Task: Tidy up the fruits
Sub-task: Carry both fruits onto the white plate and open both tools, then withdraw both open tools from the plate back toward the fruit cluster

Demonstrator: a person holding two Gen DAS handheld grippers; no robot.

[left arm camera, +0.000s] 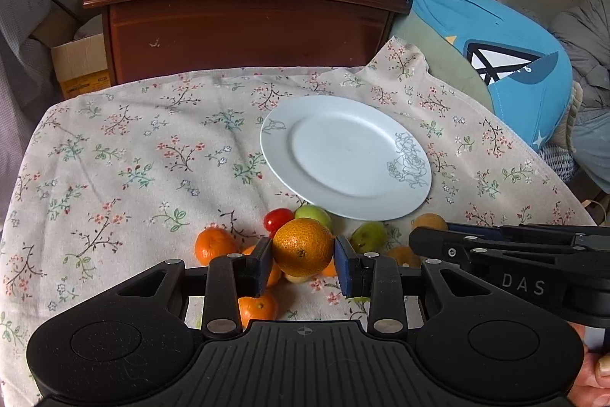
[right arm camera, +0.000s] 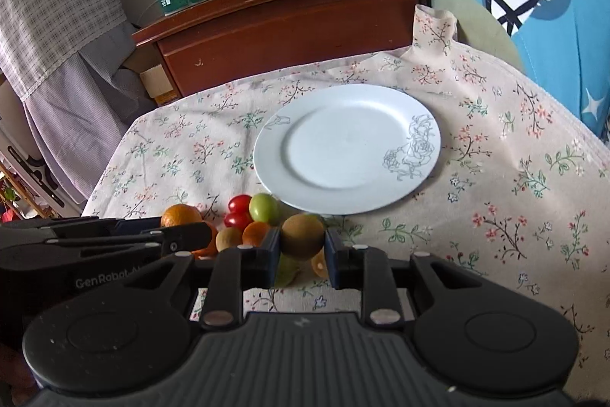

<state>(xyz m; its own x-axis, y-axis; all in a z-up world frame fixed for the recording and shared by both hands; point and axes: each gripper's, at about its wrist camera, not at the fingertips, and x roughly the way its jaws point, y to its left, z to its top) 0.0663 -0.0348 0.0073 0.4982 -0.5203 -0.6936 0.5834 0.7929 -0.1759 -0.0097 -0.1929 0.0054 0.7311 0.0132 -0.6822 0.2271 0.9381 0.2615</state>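
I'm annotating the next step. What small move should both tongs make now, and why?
Probably carry both fruits forward over the plate: the left tongs grip an orange, the right tongs a kiwi, and the plate holds nothing.

Soft, even daylight; sharp centres, fisheye bending and dark corners.

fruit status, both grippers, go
Left gripper shut on an orange. Right gripper shut on a kiwi. Plate bare, path ahead clear.
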